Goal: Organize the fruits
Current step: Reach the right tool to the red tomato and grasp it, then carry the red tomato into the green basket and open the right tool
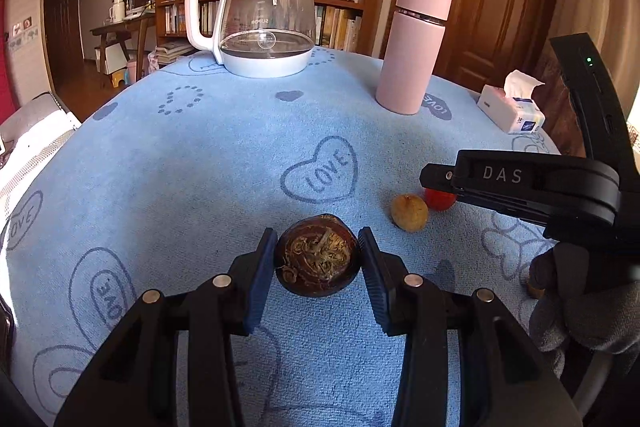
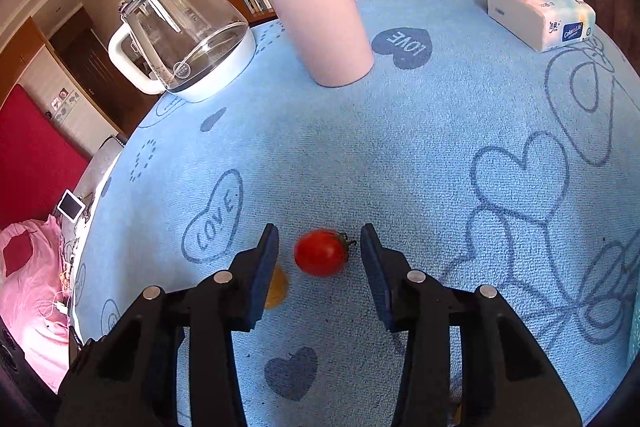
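My left tool [image 1: 318, 253] pinches a dark brown water chestnut [image 1: 316, 255] between its blue pads, root-scar side facing the camera; I judge it is held clear of the cloth so it can be carried to wherever the fruits get grouped. My right tool [image 2: 320, 257] stands spread around the cherry tomato [image 2: 321, 252], which rests on the blue cloth of the desk [image 2: 420, 155] with a gap to each pad, nothing gripped. I read this as lining up for a pinch across the tomato's sides. A tan longan [image 1: 409, 213] lies just beside the tomato, close to the right tool's left finger, so closing could nudge it.

Open cloth stretches ahead of both tools. The pink flask [image 2: 316, 11], glass kettle [image 2: 188, 39] and tissue pack [image 2: 540, 15] stand well apart toward the far rim. The desk's left edge curves away, with a drop beyond it.
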`<action>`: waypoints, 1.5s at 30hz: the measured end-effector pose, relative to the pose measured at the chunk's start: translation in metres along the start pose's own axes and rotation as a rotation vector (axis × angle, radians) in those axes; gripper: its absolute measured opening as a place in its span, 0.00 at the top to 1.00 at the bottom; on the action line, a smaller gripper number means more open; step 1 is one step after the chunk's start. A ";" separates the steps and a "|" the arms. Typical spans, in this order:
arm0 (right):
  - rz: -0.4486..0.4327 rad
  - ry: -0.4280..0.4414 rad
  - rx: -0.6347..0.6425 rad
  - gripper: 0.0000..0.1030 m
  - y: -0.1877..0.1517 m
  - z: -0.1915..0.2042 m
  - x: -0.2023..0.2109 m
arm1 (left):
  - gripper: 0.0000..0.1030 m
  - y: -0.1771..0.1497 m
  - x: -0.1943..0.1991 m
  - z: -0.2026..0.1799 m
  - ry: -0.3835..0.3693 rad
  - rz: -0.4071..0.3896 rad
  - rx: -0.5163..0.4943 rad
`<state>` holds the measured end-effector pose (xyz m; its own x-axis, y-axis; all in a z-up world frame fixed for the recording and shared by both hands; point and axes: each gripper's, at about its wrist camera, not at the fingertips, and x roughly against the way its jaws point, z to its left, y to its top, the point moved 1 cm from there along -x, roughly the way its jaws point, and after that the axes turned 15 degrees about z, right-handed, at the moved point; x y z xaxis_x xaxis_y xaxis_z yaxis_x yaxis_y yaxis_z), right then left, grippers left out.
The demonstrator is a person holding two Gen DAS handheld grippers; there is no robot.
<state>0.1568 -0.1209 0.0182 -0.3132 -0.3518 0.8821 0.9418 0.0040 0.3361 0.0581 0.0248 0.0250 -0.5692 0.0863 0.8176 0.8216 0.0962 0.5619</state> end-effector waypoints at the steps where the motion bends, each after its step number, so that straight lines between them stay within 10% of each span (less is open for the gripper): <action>1: 0.004 -0.006 0.002 0.61 0.001 0.000 -0.002 | 0.59 0.000 0.000 0.000 -0.001 0.001 0.002; 45: -0.183 -0.112 -0.086 0.68 -0.061 -0.059 0.099 | 0.59 -0.007 0.009 -0.011 -0.040 -0.011 -0.036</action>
<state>0.0751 -0.2109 0.0655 -0.4873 -0.2333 0.8415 0.8732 -0.1319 0.4691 0.0477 0.0140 0.0302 -0.5781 0.1254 0.8062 0.8156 0.0619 0.5752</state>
